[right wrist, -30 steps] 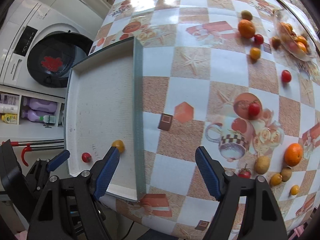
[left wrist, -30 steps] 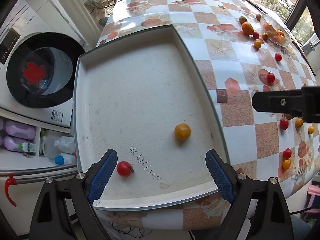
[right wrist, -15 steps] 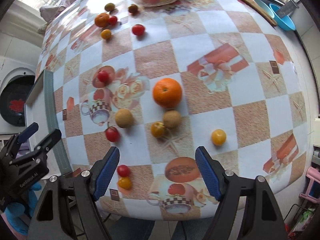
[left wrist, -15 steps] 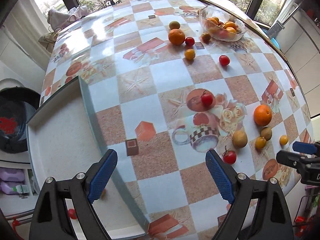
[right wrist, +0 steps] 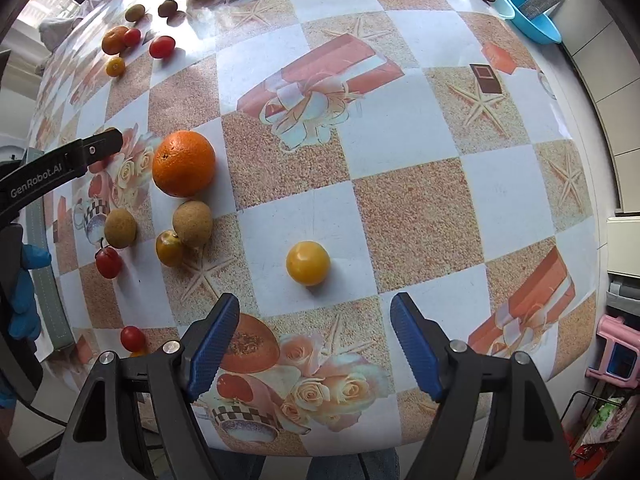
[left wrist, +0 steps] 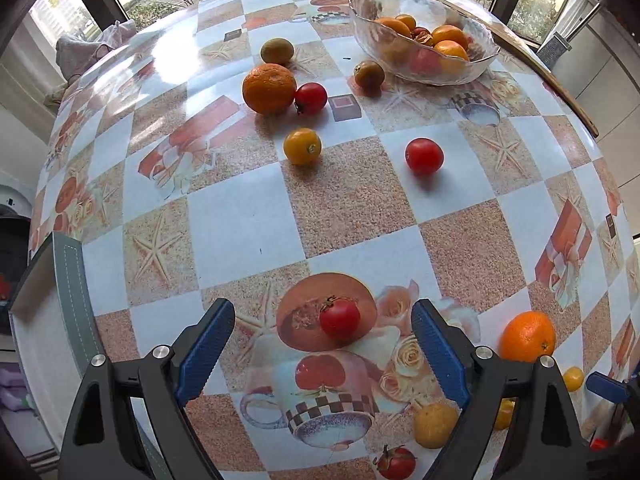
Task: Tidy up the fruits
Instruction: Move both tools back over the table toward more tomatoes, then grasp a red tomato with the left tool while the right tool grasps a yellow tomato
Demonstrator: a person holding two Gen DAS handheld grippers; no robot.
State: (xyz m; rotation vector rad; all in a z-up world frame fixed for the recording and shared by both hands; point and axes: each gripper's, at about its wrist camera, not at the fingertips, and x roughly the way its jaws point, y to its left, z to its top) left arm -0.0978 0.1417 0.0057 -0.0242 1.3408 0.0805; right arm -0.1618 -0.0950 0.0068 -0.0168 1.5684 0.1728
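My left gripper is open and empty; a red cherry tomato lies on the tablecloth between its blue fingertips. My right gripper is open and empty, just short of a yellow tomato. An orange, two brown fruits and small tomatoes lie to its left. The white tray shows at the left edge of the left wrist view. A glass bowl of oranges stands at the far right.
An orange, red tomatoes and a yellow tomato are scattered mid-table. Another orange lies right of the left gripper. The left gripper's arm reaches in at the right wrist view's left. A blue basin sits beyond the table.
Both grippers have swung from over the tray to the fruit-strewn tablecloth and come closer. The left now has a red tomato between its fingers; the right faces a yellow tomato.
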